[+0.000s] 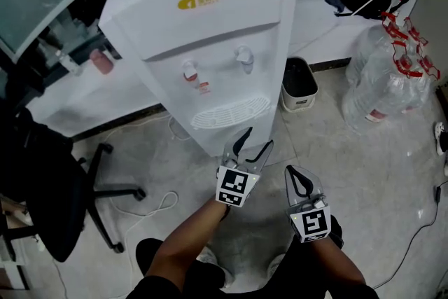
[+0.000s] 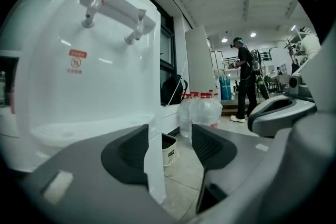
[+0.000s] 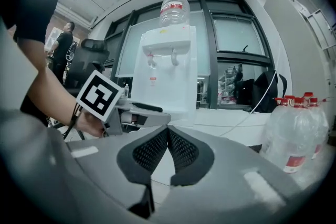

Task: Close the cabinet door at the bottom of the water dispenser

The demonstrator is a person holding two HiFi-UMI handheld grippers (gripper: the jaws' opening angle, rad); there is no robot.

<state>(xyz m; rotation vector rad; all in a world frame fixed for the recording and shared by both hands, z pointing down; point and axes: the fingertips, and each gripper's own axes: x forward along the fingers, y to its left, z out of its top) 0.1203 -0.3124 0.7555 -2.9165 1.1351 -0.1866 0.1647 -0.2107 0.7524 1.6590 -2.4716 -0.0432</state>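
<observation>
The white water dispenser stands in front of me, with two taps and a drip grille. Its bottom cabinet door is hidden in the head view under the sloping front. My left gripper is open, level with the dispenser's lower front. In the left gripper view a white vertical edge of the dispenser's lower body stands between the left gripper's jaws, and the pads do not press on it. My right gripper hangs shut to the right with nothing in it. In the right gripper view its jaws meet, and the dispenser is beyond them.
A black office chair stands at the left. A white cable loops on the tiled floor. A small bin sits right of the dispenser, and several clear water jugs stand beyond it. A person stands far off.
</observation>
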